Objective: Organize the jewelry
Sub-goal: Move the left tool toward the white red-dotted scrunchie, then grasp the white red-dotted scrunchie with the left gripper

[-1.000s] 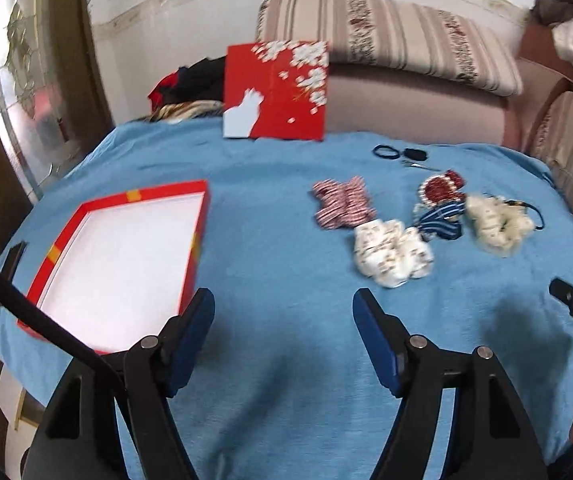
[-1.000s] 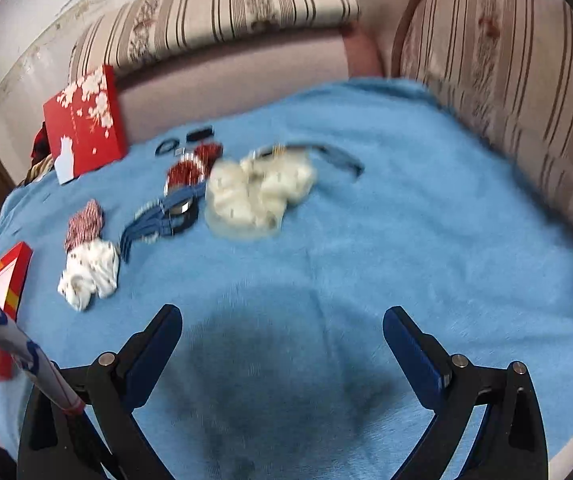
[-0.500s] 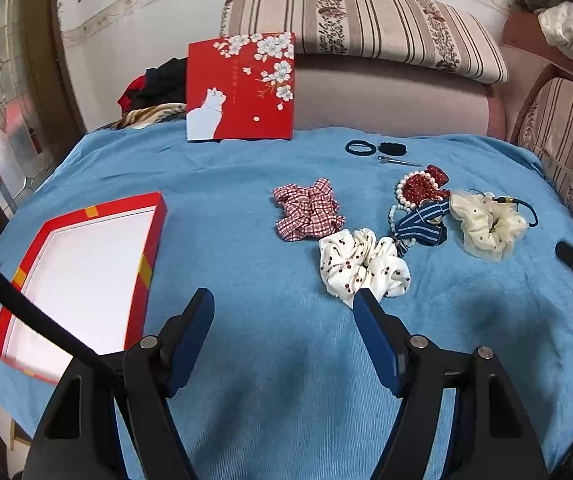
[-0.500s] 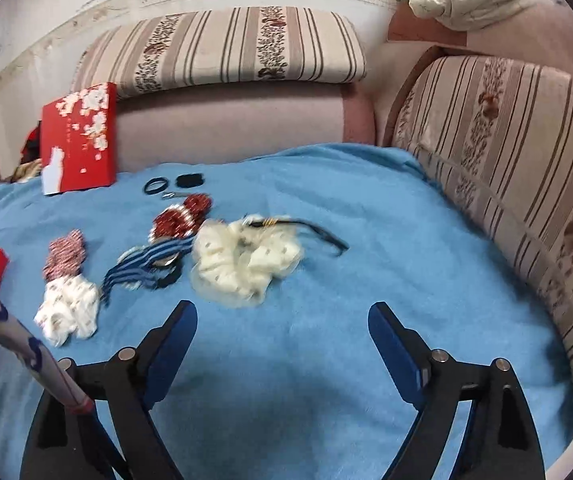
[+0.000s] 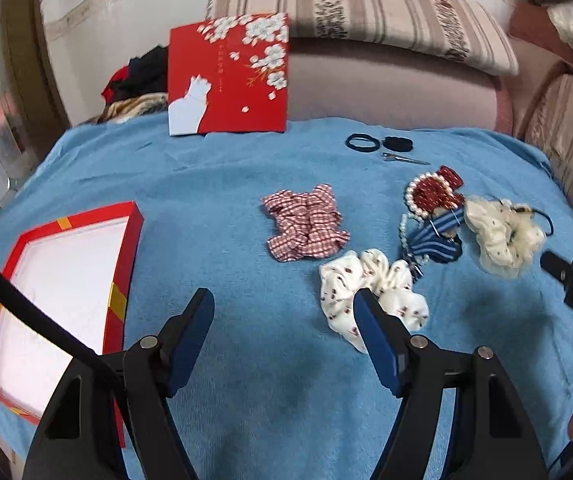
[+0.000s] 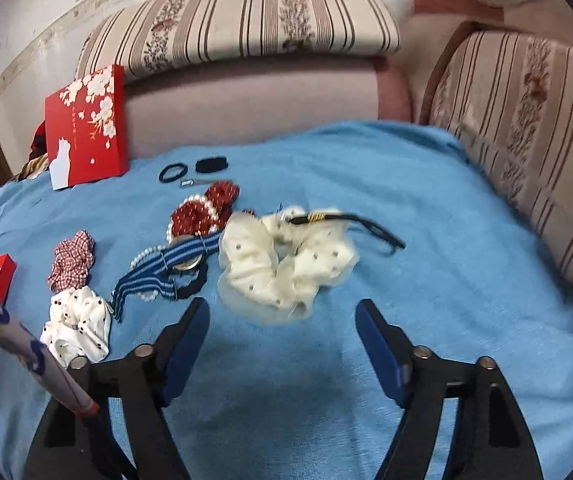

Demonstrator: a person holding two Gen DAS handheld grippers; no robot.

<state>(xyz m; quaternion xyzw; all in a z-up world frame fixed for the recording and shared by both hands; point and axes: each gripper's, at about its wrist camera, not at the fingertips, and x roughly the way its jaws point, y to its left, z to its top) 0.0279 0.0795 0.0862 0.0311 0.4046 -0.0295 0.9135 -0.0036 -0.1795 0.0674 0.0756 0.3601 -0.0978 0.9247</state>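
Approach to the first pick. The right gripper (image 6: 282, 326) hangs over the blue cloth (image 6: 426, 280) just short of the cream scrunchie (image 6: 282, 264); its jaws have just been closing from their widest and stand partly open, with nothing between them. The left gripper (image 5: 284, 312) also stands partly open and empty, its right finger overlapping the white dotted scrunchie (image 5: 366, 280) in view (contact cannot be told).

To do the step well, the right jaws should probably straddle a thick fold of the cream scrunchie, clear of the black band (image 6: 366, 226) lying across its far edge and of the striped bow (image 6: 166, 270) just beside it, so only one item lifts.

The scrunchie is ruffled, sheer, dark-dotted, likely soft and compressible. The open red box (image 5: 58, 280) lies well apart at the cloth's left edge; its lid (image 5: 228, 76) leans upright against the sofa (image 5: 366, 60).
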